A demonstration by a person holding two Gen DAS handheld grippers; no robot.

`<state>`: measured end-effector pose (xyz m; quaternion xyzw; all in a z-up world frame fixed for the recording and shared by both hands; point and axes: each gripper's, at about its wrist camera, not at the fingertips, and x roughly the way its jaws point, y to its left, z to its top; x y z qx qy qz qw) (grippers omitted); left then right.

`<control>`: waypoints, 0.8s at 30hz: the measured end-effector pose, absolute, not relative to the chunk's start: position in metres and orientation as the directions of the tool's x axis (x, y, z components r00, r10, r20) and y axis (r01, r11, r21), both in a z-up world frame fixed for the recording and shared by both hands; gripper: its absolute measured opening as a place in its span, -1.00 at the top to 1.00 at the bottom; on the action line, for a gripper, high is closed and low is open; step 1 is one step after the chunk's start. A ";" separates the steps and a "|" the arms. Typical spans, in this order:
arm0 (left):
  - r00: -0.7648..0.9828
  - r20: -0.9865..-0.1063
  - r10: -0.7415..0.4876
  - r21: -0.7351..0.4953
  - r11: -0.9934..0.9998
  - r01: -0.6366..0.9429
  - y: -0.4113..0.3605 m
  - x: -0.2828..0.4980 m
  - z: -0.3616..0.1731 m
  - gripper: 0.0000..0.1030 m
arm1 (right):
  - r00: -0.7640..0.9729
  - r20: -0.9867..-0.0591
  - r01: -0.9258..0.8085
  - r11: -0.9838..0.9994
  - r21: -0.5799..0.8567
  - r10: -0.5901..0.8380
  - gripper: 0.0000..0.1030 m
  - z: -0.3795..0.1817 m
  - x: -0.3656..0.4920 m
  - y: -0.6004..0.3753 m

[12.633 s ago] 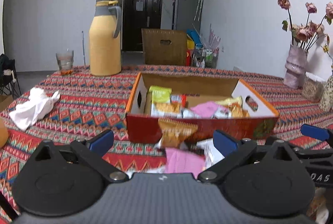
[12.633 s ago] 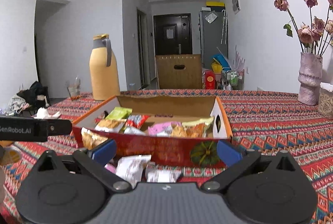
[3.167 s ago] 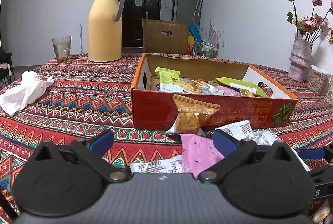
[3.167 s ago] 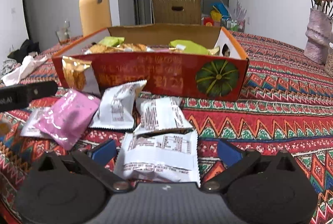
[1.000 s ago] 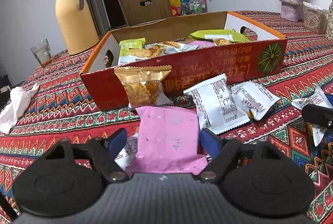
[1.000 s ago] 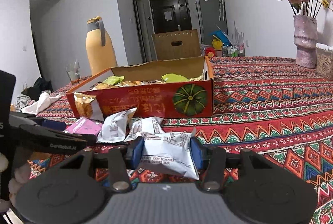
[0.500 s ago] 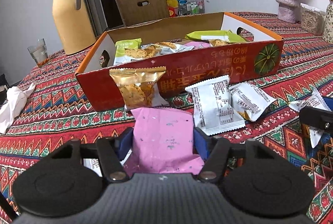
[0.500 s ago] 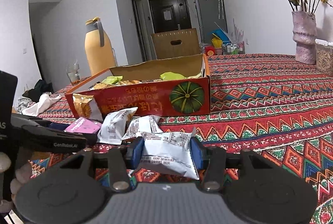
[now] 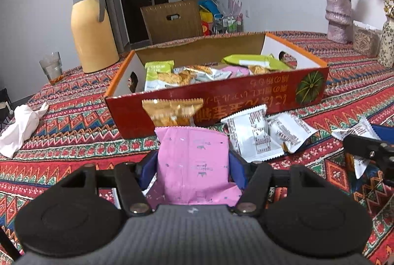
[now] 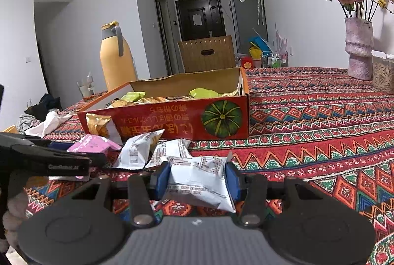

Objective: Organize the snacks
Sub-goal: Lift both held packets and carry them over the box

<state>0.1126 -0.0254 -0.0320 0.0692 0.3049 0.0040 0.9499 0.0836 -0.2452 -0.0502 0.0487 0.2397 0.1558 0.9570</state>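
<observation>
My left gripper (image 9: pixel 193 172) is shut on a pink snack packet (image 9: pixel 194 164), held just above the cloth in front of the red cardboard box (image 9: pixel 221 95). My right gripper (image 10: pixel 197 180) is shut on a white snack packet (image 10: pixel 199 178), also lifted in front of the box (image 10: pixel 172 119). The box holds several snack packets. A gold packet (image 9: pixel 172 111) leans on the box front. Two white packets (image 9: pixel 266 132) lie on the cloth beside it; they also show in the right wrist view (image 10: pixel 152 149).
A yellow thermos jug (image 9: pixel 92 28) and a glass (image 9: pixel 51 68) stand behind the box on the left. A white crumpled tissue (image 9: pixel 19 127) lies far left. A vase of dried flowers (image 10: pixel 358 48) and a jar (image 10: pixel 383 73) stand at the right.
Both grippers have risen a little with their packets. The left jaws have closed fully onto the pink packet; the right was gripping its white packet throughout.
</observation>
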 end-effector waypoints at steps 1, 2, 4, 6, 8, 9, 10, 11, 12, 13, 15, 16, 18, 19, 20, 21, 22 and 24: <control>0.819 -0.572 0.048 0.133 0.990 0.034 -0.025 0.111 -0.030 -0.21 | 0.838 -0.442 -0.275 0.947 0.166 0.321 0.08 -0.049 0.083 -0.245; 0.824 -0.565 0.048 0.133 0.990 0.034 -0.025 0.109 -0.028 -0.21 | 0.838 -0.441 -0.275 0.947 0.165 0.321 0.08 -0.049 0.083 -0.244; 0.831 -0.554 0.042 0.127 0.991 0.035 -0.025 0.105 -0.024 -0.21 | 0.841 -0.437 -0.276 0.948 0.162 0.319 0.08 -0.047 0.082 -0.244; 0.840 -0.542 0.036 0.124 0.992 0.037 -0.026 0.102 -0.020 -0.21 | 0.843 -0.434 -0.276 0.948 0.159 0.318 0.08 -0.045 0.081 -0.242; 0.846 -0.532 0.029 0.120 0.992 0.041 -0.027 0.100 -0.016 -0.21 | 0.846 -0.429 -0.278 0.948 0.155 0.318 0.08 -0.043 0.080 -0.241; 0.850 -0.526 0.025 0.117 0.992 0.043 -0.028 0.098 -0.014 -0.21 | 0.847 -0.427 -0.278 0.948 0.152 0.317 0.08 -0.042 0.079 -0.240; 0.853 -0.521 0.023 0.116 0.992 0.044 -0.029 0.097 -0.012 -0.21 | 0.849 -0.424 -0.279 0.949 0.150 0.317 0.08 -0.041 0.079 -0.239; 0.857 -0.515 0.019 0.114 0.992 0.046 -0.029 0.096 -0.010 -0.21 | 0.850 -0.422 -0.280 0.949 0.148 0.316 0.08 -0.039 0.078 -0.239; 0.861 -0.509 0.015 0.111 0.993 0.048 -0.030 0.095 -0.008 -0.21 | 0.851 -0.419 -0.280 0.949 0.147 0.316 0.08 -0.038 0.078 -0.238; 0.865 -0.502 0.012 0.108 0.993 0.049 -0.030 0.094 -0.005 -0.21 | 0.853 -0.416 -0.280 0.949 0.144 0.315 0.08 -0.037 0.079 -0.238; 0.873 -0.487 0.007 0.104 0.993 0.050 -0.030 0.092 0.000 -0.21 | 0.856 -0.411 -0.279 0.950 0.141 0.313 0.08 -0.034 0.079 -0.237; 0.878 -0.479 0.005 0.102 0.993 0.050 -0.030 0.091 0.003 -0.21 | 0.858 -0.408 -0.279 0.950 0.140 0.312 0.08 -0.033 0.079 -0.236; 0.886 -0.463 0.003 0.100 0.994 0.050 -0.030 0.090 0.008 -0.21 | 0.862 -0.401 -0.279 0.950 0.138 0.311 0.08 -0.030 0.080 -0.235; 0.889 -0.457 0.000 0.098 0.994 0.050 -0.030 0.090 0.010 -0.21 | 0.863 -0.397 -0.279 0.950 0.136 0.311 0.08 -0.028 0.080 -0.234; 0.892 -0.451 -0.002 0.096 0.994 0.050 -0.029 0.090 0.012 -0.21 | 0.865 -0.394 -0.280 0.950 0.135 0.311 0.08 -0.027 0.081 -0.234; 0.896 -0.444 -0.002 0.094 0.994 0.049 -0.030 0.090 0.014 -0.21 | 0.867 -0.389 -0.281 0.950 0.134 0.311 0.08 -0.025 0.082 -0.233; 0.899 -0.439 -0.003 0.092 0.995 0.048 -0.029 0.091 0.016 -0.21 | 0.869 -0.385 -0.281 0.950 0.133 0.311 0.08 -0.023 0.083 -0.232; 0.904 -0.428 -0.003 0.087 0.995 0.044 -0.029 0.093 0.020 -0.21 | 0.873 -0.376 -0.282 0.951 0.130 0.310 0.08 -0.020 0.085 -0.231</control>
